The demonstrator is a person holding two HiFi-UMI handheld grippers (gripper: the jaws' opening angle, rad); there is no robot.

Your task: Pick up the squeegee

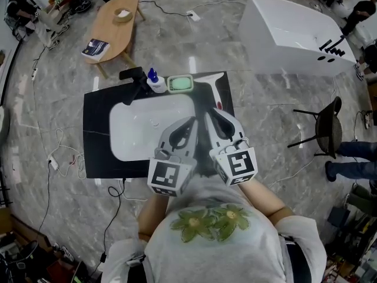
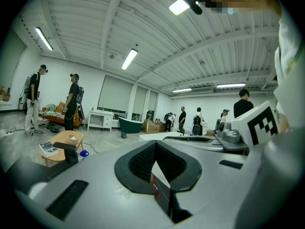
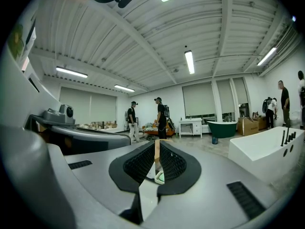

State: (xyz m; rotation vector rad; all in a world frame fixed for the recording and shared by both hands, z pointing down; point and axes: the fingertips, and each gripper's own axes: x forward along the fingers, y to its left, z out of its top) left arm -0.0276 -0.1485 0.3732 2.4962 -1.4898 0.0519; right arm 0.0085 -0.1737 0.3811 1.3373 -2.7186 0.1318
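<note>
Nearest: the person's torso seen from above, hands hidden under the marker cubes; only the right forearm shows

Left gripper and right gripper sit side by side close to the chest, near level, noses over the black counter. Left gripper view: pads meet at the tips, jaws together, nothing held; a red sliver shows in the gap beneath, too small to name. Right gripper view: jaws closed to a thin slit, empty; a pale green-and-white bit shows below, can't tell what

White basin is set in the counter, its near right corner covered by the left gripper. Squeegee lies flat on the counter just right of the basin, beyond the right gripper's tips and apart from both grippers; blade at the far edge, handle toward the person, its near end partly hidden

Far edge of the counter: black tap, blue-capped bottle, green soap dish

Grey marbled floor with trailing cables. Beyond: oval wooden table, white bathtub, black chair; people cut off at the frame edges
</note>
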